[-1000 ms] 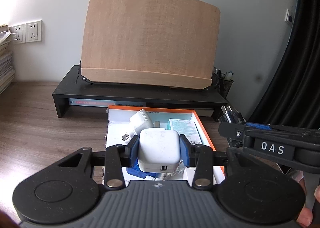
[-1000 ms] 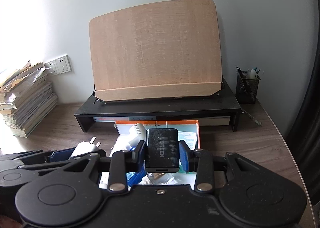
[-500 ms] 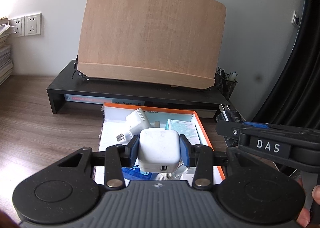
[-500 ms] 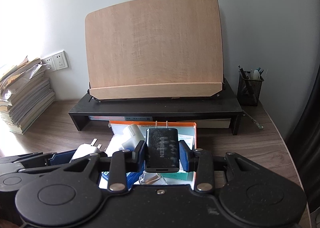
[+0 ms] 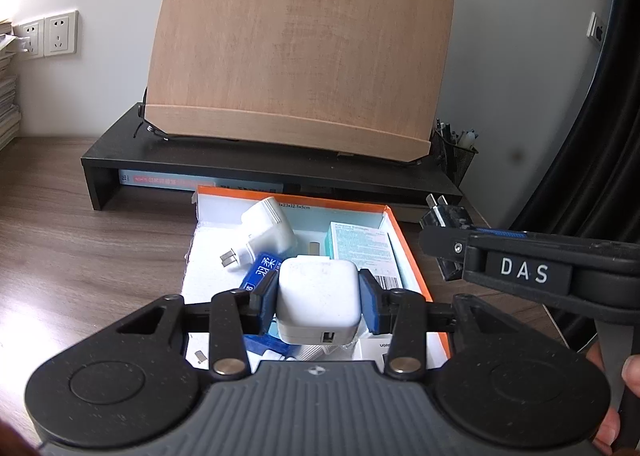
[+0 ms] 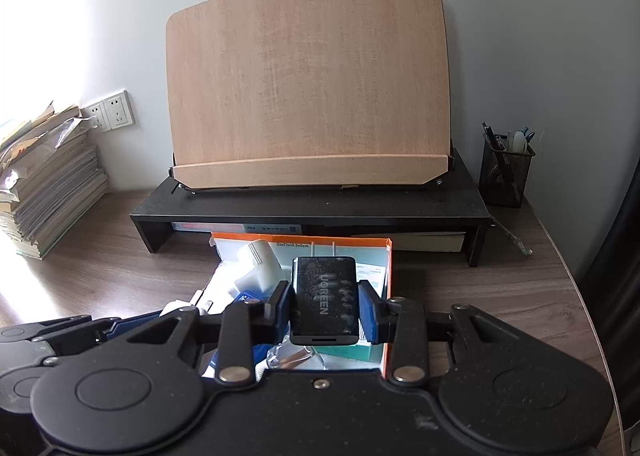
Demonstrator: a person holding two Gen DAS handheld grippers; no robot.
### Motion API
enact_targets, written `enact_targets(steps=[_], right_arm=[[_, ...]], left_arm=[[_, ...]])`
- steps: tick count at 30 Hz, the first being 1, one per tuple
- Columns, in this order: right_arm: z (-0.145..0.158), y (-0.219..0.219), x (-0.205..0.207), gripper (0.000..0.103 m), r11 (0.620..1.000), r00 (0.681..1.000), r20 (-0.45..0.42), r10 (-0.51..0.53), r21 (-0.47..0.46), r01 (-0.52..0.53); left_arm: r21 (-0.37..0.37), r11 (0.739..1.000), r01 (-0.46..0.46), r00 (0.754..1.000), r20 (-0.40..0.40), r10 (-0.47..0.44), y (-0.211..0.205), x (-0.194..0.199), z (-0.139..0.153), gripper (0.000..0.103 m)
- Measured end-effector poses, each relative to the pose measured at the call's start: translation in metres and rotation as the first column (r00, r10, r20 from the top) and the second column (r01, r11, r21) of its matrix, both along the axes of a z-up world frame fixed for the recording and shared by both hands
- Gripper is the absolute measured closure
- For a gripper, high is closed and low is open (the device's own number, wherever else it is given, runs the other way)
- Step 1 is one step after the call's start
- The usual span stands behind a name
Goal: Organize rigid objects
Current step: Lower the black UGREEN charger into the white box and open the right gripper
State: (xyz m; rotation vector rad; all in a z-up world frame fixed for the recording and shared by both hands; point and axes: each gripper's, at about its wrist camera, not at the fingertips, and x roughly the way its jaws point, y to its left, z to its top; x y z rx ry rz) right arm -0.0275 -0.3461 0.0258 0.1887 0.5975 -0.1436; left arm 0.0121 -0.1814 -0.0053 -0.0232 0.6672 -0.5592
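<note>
The left tool [image 5: 319, 298] is clamped on a white charger cube [image 5: 318, 296], its blue pads pressing both sides, and the right tool [image 6: 324, 306] is clamped the same way on a black UGREEN charger [image 6: 324, 298]. Both chargers hang over the near part of the orange-edged box [image 5: 412, 252], which sits on the bench [image 5: 80, 248] just in front of the black riser [image 5: 256, 167].

The step in hand looks like setting both chargers down into the box. To do it well, each one should go down over a free patch before its tool lets go: the box is crowded, with another white plug adapter [image 5: 266, 232] at the far left, a teal carton [image 5: 360, 244] at the far right and a blue packet [image 5: 264, 270] under the left tool. The two tools are close side by side, so lowering one at a time would keep them from knocking.

Around: a tilted wooden board [image 6: 308, 83] on the riser, a mesh pen pot [image 6: 506, 169] far right, a paper stack [image 6: 48, 191] far left
</note>
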Motion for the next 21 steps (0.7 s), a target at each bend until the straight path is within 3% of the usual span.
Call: enact_targets(steps=[21], right_arm=[[-0.0015,0.0006,-0.0021,0.059,1.0,1.0,0.002,-0.009,-0.003,0.009]], left_arm=[[0.019,0.999,0.037,0.999,-0.006,-0.036,-0.0035,-0.005,-0.0004,0.061]])
